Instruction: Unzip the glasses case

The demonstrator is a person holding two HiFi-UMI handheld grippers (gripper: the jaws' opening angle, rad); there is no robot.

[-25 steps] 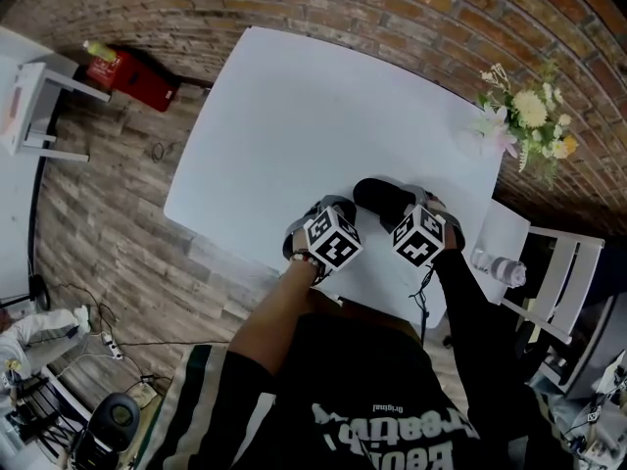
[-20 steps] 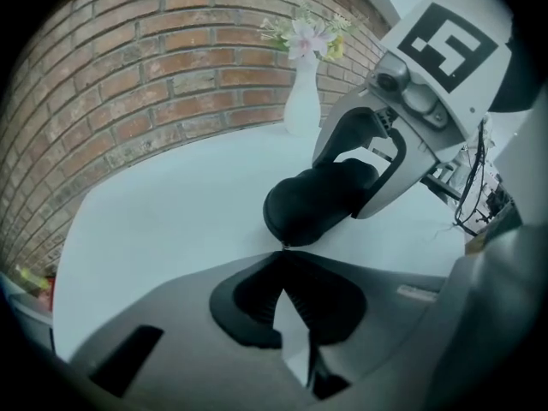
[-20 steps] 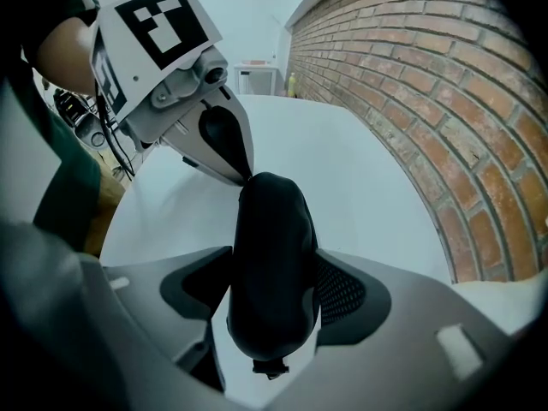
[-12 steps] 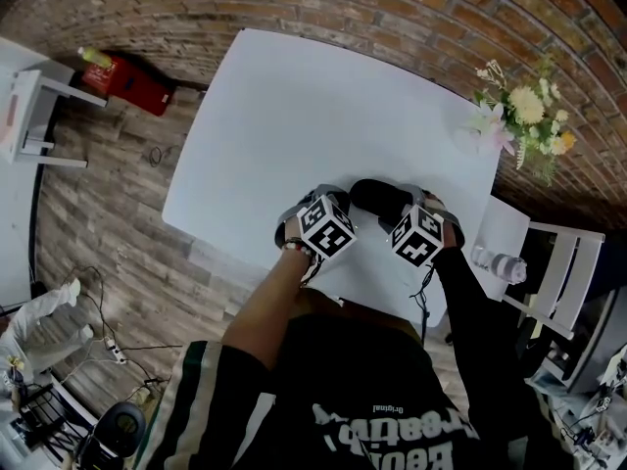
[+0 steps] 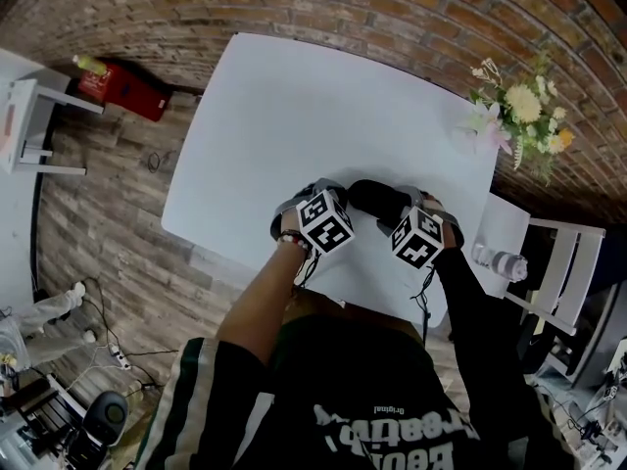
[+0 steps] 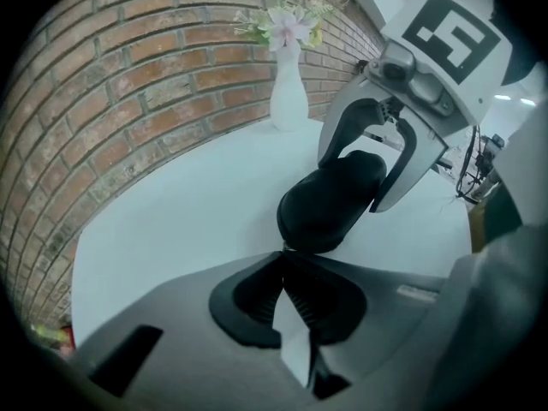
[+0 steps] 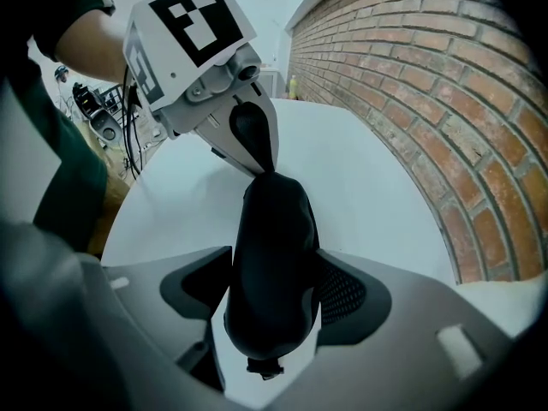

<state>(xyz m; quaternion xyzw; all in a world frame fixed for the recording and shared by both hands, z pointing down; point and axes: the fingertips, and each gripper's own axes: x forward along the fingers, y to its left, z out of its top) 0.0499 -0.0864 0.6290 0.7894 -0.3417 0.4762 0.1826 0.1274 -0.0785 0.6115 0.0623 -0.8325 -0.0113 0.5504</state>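
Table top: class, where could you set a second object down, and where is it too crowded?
Free: the wide white stretch of table between its far edge, left edge and the glasses case. Crowded: the near side, where left tool and right tool meet the case, and the flower vase corner.

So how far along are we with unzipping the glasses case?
Done: the right gripper clamps the black glasses case on the white table. In hand: the left gripper, fingers shut, has its tips at the case's end; what it grips is too small to see. Left: the case shows no gap, so the unzipping itself.
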